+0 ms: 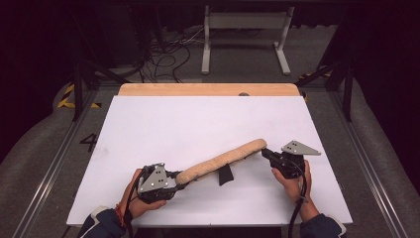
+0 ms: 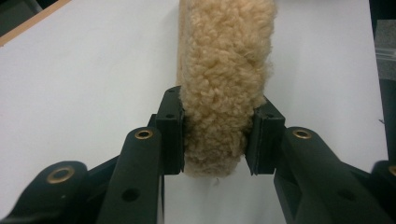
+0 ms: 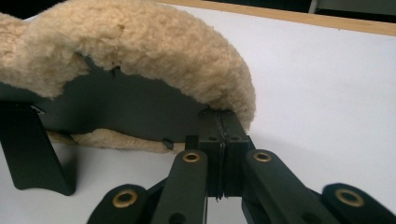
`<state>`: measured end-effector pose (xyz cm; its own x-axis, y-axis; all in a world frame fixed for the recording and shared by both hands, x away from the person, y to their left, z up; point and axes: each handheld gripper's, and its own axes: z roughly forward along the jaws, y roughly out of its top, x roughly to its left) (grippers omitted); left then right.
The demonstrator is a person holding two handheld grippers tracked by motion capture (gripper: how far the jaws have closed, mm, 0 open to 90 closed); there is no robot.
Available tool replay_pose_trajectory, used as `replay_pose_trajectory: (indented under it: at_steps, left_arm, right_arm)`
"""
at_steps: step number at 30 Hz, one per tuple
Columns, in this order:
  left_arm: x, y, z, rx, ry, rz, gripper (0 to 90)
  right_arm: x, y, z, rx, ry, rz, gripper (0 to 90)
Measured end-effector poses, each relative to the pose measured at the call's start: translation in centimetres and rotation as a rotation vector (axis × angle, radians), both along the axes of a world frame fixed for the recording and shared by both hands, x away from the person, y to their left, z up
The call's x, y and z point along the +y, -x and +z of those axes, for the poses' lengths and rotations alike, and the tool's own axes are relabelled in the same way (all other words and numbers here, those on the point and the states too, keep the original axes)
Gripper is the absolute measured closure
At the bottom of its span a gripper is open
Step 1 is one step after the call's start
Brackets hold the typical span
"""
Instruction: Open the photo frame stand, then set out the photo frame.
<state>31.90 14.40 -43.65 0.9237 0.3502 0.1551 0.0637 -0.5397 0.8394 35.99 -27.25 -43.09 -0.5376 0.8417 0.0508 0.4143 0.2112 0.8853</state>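
Carefully now: long tan fleece-covered pad with black backing (image 1: 223, 159) stretched between both tongs, raised off the white table (image 1: 163, 124) along most of its length, nearer the table's near edge than its wooden far strip (image 1: 208, 89). Left tongs (image 1: 181, 182) clamped partway shut across the thick fleece of the pad's near-left end, pile bulging between the jaw faces, as seen in the left gripper view (image 2: 214, 93). Right tongs (image 3: 219, 154) pinched almost fully closed on the thin black edge at the pad's far-right end, fleece (image 3: 140, 51) curling over the top. Short black strap (image 1: 225, 175) hanging from the pad's middle, tip touching or nearly touching the table.

For a clean carry or turn: keep both ends level, move together, avoid pulling apart, since the thin right-end pinch looks likelier to slip than the deep left-end hold. Mind the dangling strap, likely to drag or fold under when lowering. Lower the pad's middle first, then ease both grips off.
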Motion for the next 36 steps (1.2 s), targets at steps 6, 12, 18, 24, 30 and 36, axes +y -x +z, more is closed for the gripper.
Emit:
replay_pose_trajectory:
  at_steps: [6, 12, 18, 24, 30, 36]
  left_arm:
    - [-0.7, 0.4, 0.1, -0.015, -0.021, -0.005, 64.7]
    - [-1.4, 0.6, 0.1, -0.009, -0.022, -0.024, 64.8]
    - [-2.2, 0.9, 0.0, -0.016, -0.024, -0.041, 64.6]
    - [-3.0, 1.0, 0.1, -0.018, -0.031, -0.061, 64.7]
    - [-3.9, 1.3, 0.1, -0.021, -0.043, -0.066, 64.8]
    - [-4.6, 1.3, 0.1, -0.024, -0.042, -0.08, 64.8]
  right_arm:
    - [-0.1, -0.7, 0.0, 0.008, -0.011, -0.004, 89.5]
    - [0.0, -2.0, 0.1, 0.027, -0.028, -0.012, 89.4]
    - [0.8, -2.9, 0.2, 0.069, -0.016, -0.022, 84.0]
    - [1.5, -2.6, 0.8, 0.06, -0.031, -0.006, 84.5]
    - [2.2, -2.5, 0.9, 0.062, -0.027, 0.006, 84.5]
    - [2.8, -2.7, 1.0, 0.064, -0.021, 0.016, 85.1]
